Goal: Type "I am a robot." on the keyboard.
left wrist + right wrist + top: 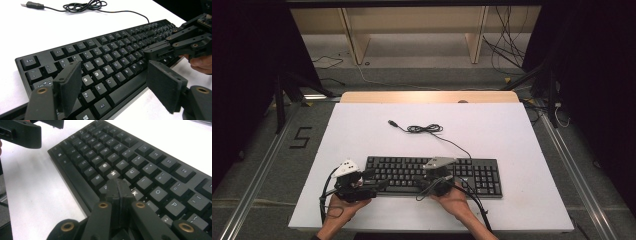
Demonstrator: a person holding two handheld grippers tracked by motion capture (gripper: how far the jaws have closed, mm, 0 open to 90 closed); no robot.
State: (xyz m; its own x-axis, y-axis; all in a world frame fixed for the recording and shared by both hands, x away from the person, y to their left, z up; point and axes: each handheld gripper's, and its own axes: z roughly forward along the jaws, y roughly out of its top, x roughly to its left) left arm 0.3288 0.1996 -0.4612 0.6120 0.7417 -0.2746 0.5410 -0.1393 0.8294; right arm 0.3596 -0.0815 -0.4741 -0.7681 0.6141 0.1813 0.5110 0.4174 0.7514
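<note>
A black keyboard lies on the white table near its front edge. Its cable runs back to a loose coil and a USB plug. My left gripper is open at the keyboard's left front corner; in the left gripper view its jaws straddle the lower-left keys. My right gripper is shut with nothing in it, its tips down on the keys beside H, around J. From above, the right gripper sits over the keyboard's middle.
The white table top ends at a wooden strip at the back. Beyond it are the legs of a wooden frame and loose cables on the floor. Dark stands flank the table.
</note>
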